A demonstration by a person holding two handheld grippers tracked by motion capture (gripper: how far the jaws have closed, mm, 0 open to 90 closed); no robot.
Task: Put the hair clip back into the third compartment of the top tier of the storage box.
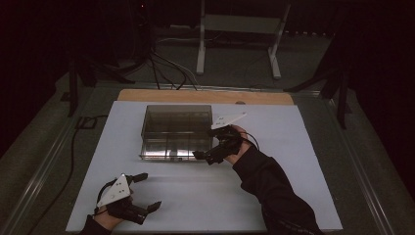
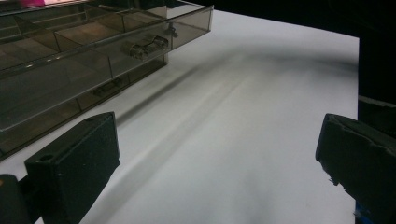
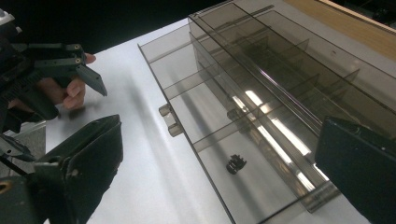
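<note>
One white table (image 1: 274, 196), seemingly dark room around.

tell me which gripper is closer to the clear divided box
Right. The right gripper is at the near right corner of the clear divided box, jaws open. The left gripper sits well back near the table's front edge, apart from the box.

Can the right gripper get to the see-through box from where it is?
Probably yes. The right gripper is open and already at the near right corner of the clear compartment box, with nothing between them on the white table.
</note>
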